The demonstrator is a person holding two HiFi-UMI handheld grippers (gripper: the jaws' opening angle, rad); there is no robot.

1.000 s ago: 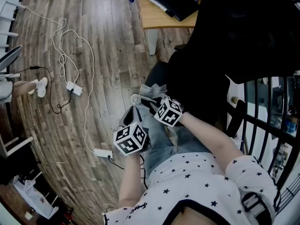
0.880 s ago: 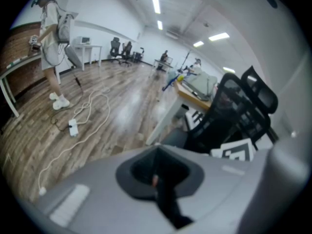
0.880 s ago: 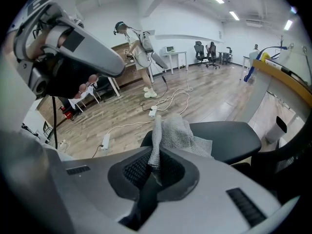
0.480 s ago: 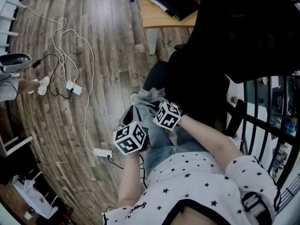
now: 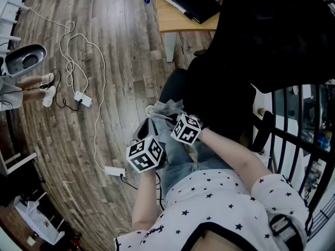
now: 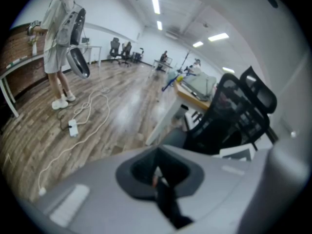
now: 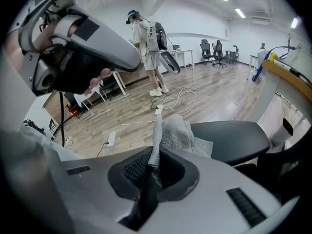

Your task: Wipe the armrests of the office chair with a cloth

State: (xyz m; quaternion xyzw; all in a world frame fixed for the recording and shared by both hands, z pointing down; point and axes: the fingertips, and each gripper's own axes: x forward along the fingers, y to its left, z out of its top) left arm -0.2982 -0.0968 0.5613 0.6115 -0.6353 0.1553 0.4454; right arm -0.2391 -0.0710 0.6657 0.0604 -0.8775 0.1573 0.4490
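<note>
One cloth [image 7: 178, 133] lies on the armrest's [image 7: 234, 140] edge, pinched by the right gripper [image 7: 155, 172]. The left gripper [image 6: 158, 178] is squeezed closed, empty. Wiping seems under way; next, slide the cloth along.

We see a grey-brown plank floor [image 5: 120, 46] strewn with white cables [image 5: 99, 77] and a power strip [image 5: 82, 99], a wooden desk [image 5: 180, 19] on a white leg [image 5: 170, 47], strip lights [image 6: 156, 5] along a white ceiling [image 6: 126, 6], pale walls [image 7: 195, 21], and distant chairs [image 6: 115, 47] by far tables
</note>
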